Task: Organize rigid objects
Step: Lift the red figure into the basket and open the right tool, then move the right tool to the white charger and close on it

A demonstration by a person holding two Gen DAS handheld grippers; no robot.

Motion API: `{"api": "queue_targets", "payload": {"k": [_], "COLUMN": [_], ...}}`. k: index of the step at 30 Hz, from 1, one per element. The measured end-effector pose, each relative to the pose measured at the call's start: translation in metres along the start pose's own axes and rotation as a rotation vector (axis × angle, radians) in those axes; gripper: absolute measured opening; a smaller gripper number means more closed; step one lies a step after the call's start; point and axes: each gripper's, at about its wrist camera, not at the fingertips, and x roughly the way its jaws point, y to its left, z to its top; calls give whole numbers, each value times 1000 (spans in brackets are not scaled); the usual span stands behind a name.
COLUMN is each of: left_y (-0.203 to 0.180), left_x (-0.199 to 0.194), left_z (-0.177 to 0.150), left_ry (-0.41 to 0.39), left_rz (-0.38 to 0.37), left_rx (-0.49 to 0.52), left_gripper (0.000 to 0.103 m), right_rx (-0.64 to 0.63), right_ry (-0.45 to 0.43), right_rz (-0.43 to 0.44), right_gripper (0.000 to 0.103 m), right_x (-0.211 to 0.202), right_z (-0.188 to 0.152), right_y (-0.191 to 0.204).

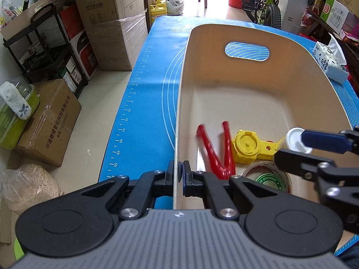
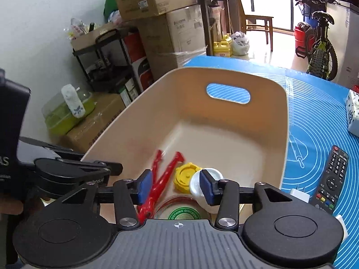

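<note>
a lived-in home: stacked cardboard boxes (image 1: 107, 22), a child's bicycle (image 1: 264, 2), a wooden chair (image 2: 258, 22), tiled floor.

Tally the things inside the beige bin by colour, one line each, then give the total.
Red: 1, the red tongs
Yellow: 1, the yellow toy wrench
White: 1, the white-capped bottle
Clear with a green label: 1, the tape roll
Total: 4 in the beige bin
</note>
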Motion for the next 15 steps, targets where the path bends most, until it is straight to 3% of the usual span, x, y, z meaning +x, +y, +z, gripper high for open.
{"api": "queue_targets", "payload": {"k": [7,11,15], "left_y": [0,0,0], "left_x": [0,0,0], "left_z": [0,0,0], "left_ry": [0,1,0], "left_rz": [0,0,0], "left_rx": [0,0,0], "left_gripper": [7,7,7], "right_rx": [33,48,70], "right_ry": [-118,-179,-183], "right_rz": [-24,-99,-187], "right_gripper": [68,71,71], "right_x": [-44,-71,-85], "right_z": [4,11,10], "right_y": [-32,-61,-94]}}
